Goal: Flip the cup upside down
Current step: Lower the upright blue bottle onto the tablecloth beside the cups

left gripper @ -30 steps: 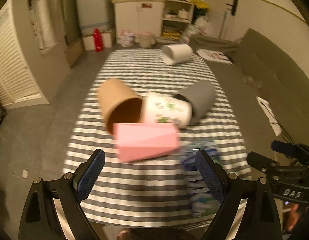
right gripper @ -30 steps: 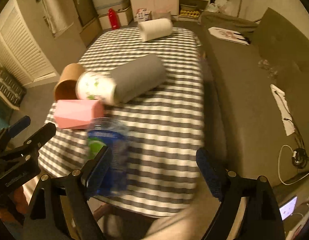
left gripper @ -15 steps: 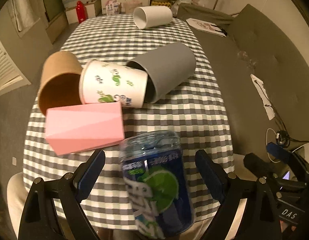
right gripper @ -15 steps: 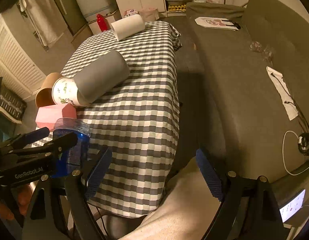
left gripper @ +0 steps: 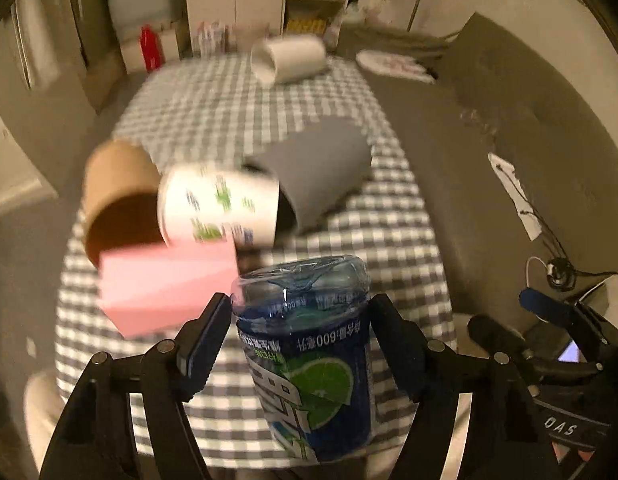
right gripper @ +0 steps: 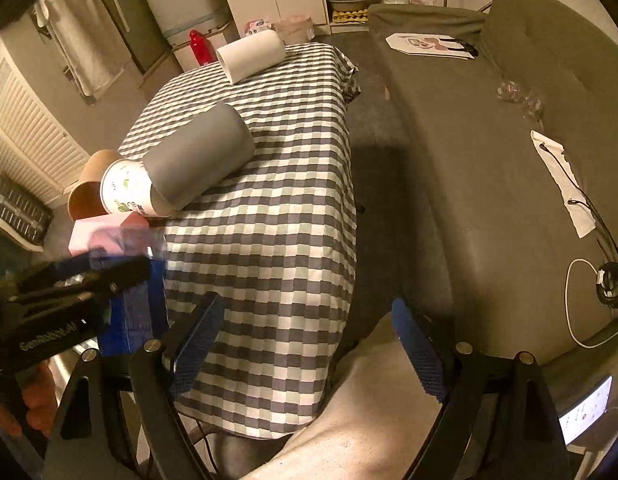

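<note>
The blue clear plastic cup, its lime label upside down, is clamped between the left gripper pads at the near edge of the checked tablecloth. The right gripper is held wide apart, empty. Five other cups are counted lying down: brown, printed white, grey, pink, plain white.

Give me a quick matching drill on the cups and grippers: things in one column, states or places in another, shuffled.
1. blue cup
2. white cup
3. grey cup
4. right gripper

a. lying alone at the table's far end
b. open, holding nothing
c. between the left gripper's fingers
d. lying against the printed cup

Pairs: 1-c, 2-a, 3-d, 4-b
</note>
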Demonstrator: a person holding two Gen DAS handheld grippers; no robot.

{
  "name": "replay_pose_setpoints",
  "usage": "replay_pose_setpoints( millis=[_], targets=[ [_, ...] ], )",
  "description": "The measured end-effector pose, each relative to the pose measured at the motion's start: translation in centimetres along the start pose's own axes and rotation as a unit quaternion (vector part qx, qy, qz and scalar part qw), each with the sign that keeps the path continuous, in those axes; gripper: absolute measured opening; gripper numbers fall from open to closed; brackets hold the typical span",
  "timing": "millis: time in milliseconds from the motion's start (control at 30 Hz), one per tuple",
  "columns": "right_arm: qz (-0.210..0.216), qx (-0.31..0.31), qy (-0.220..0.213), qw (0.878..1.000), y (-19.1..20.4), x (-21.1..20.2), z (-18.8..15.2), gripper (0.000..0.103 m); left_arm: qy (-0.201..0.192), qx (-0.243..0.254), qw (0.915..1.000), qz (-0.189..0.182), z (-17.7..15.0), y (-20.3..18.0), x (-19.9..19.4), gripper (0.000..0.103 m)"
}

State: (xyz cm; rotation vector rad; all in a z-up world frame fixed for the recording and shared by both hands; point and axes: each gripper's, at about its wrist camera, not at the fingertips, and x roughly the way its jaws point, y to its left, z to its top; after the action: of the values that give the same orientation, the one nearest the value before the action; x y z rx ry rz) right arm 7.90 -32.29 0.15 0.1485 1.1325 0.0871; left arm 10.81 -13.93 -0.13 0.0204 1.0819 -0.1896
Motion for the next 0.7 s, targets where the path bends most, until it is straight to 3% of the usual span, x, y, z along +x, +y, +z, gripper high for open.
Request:
replay_pose_setpoints(
  millis=[167, 300, 433, 700],
  targets=[
    [-0.004, 0.016, -0.023, 1.000, 0.1, -1.1, -0.4, 0.086, -0.062, 0.031, 0.9974, 0.019, -0.6, -0.9, -1.5, 0.074],
    [-0.017, 0.025, -0.035, 0.999, -0.3, -1.9, -0.6, 0.086, -0.084, 0.048, 0.9951, 0.023, -1.8, -1.3, -1.9, 0.074],
    [-0.026, 0.036, -0.039, 0.998, -0.8, -2.2, -0.7, 0.086, -0.092, 0.068, 0.9931, 0.026, -2.6, -1.9, -2.5, 0.074],
    [-0.023, 0.034, -0.052, 0.998, -0.3, -2.8, -0.8, 0.086, -0.101, 0.061, 0.9930, -0.002, -3.5, -2.1, -3.2, 0.075]
  ],
)
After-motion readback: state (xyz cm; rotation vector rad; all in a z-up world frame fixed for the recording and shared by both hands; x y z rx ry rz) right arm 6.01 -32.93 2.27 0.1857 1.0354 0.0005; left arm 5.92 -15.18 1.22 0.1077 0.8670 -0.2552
